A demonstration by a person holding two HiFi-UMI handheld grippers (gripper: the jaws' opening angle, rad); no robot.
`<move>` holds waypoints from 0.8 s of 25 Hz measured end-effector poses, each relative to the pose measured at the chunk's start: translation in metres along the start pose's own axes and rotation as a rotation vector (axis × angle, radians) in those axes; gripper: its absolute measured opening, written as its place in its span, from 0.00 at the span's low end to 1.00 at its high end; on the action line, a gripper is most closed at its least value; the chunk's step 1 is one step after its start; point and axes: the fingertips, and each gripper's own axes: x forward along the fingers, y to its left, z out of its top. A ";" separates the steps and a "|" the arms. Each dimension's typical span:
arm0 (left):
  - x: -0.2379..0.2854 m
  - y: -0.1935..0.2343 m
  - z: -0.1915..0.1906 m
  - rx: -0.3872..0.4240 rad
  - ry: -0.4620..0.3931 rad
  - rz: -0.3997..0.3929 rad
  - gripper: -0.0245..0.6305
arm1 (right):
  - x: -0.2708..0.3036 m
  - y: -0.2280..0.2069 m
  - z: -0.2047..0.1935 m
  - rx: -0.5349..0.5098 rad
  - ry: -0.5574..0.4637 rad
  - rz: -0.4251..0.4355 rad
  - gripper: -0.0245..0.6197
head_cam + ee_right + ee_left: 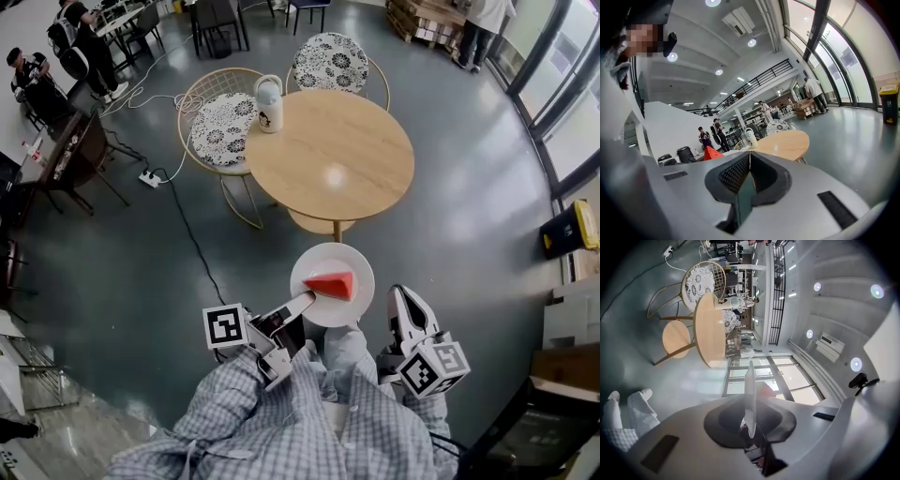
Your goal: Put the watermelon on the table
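Observation:
A red wedge of watermelon (pixel 332 285) lies on a white plate (pixel 323 261) held in the air in front of the person, short of the round wooden table (pixel 328 155). My left gripper (pixel 304 301) is shut on the plate's near-left rim. In the left gripper view the plate (pixel 750 394) stands edge-on between the jaws, with the watermelon (pixel 765 389) a red blur behind it. My right gripper (pixel 400 292) hangs just right of the plate, shut and holding nothing. In the right gripper view its jaws (pixel 749 155) meet, with the watermelon (pixel 711 153) to the left and the table (pixel 785 143) ahead.
A white jug (pixel 268 103) stands at the table's far-left edge. Two wire chairs with patterned cushions (pixel 223 127) (pixel 330 62) flank the table. A power strip and cables (pixel 150 176) lie on the grey floor to the left. People stand far off.

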 end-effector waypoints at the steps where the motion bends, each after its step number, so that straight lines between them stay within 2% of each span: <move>1: 0.000 -0.001 0.000 0.003 -0.002 -0.003 0.10 | 0.000 0.000 0.000 -0.001 -0.002 0.002 0.05; 20: 0.040 0.004 0.025 0.014 -0.019 0.006 0.10 | 0.031 -0.036 0.015 0.033 0.005 0.003 0.05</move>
